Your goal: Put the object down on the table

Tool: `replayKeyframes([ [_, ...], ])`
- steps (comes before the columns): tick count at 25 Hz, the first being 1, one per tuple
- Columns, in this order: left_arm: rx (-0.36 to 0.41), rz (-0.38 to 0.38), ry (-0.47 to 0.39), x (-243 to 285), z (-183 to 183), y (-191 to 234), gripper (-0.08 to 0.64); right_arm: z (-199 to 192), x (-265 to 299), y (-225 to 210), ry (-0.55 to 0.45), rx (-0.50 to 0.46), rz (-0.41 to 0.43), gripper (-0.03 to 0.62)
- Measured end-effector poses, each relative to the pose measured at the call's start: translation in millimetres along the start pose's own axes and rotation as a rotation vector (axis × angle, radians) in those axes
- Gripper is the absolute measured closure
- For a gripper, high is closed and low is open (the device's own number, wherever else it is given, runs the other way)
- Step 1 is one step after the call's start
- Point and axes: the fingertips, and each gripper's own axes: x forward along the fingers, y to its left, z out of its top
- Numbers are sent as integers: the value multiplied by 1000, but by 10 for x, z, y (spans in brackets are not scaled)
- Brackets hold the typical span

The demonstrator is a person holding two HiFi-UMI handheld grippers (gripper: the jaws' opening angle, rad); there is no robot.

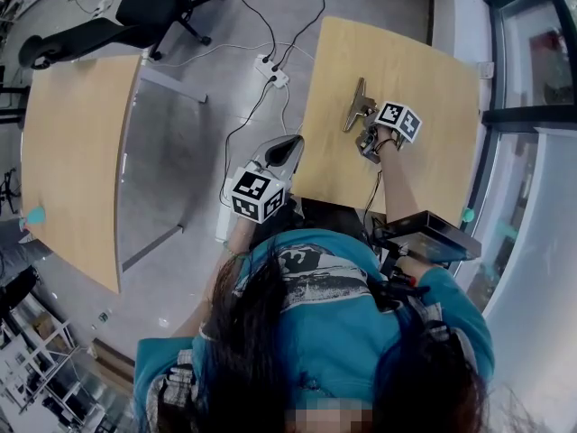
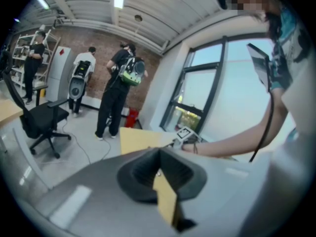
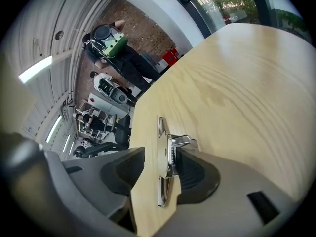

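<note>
Lying between right gripper's (image 3: 157, 174) parted jaws is the clip (image 3: 170, 154).

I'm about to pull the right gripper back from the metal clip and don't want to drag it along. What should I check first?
1. Metal clip rests on the table: ok, lying flat.
2. Right gripper open: ok, fingers stand apart with the clip between them.
3. Clip free of both fingers: cannot tell; it lies close against one finger.
4. Clip away from table edges: ok in the head view.
5. Left gripper out of the way: ok, shut, empty, beside the table's edge, apart from the clip.
</note>
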Motion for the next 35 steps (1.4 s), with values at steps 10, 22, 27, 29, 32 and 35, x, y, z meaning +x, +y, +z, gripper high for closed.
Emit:
replayKeyframes([
  [10,25,-50,-6,-239,1,19,557,-145,-516,41,-139,54,-5,414],
  [22,73,-212,27,-761,-179,-101,557,-972,-1487,1019,-364,118,196,416],
  [27,87,-301,59,-938,-415,-232,557,-1515,-1783,1127,-427,175,232,419],
  [29,87,-336,75,-982,-522,-298,557,-1727,-1896,1113,-447,194,233,424],
  [32,84,-372,101,-1010,-656,-382,557,-1997,-2024,1072,-464,219,222,461],
  [35,80,-403,116,-1021,-746,-506,557,-2205,-2138,1031,-472,237,219,500],
])
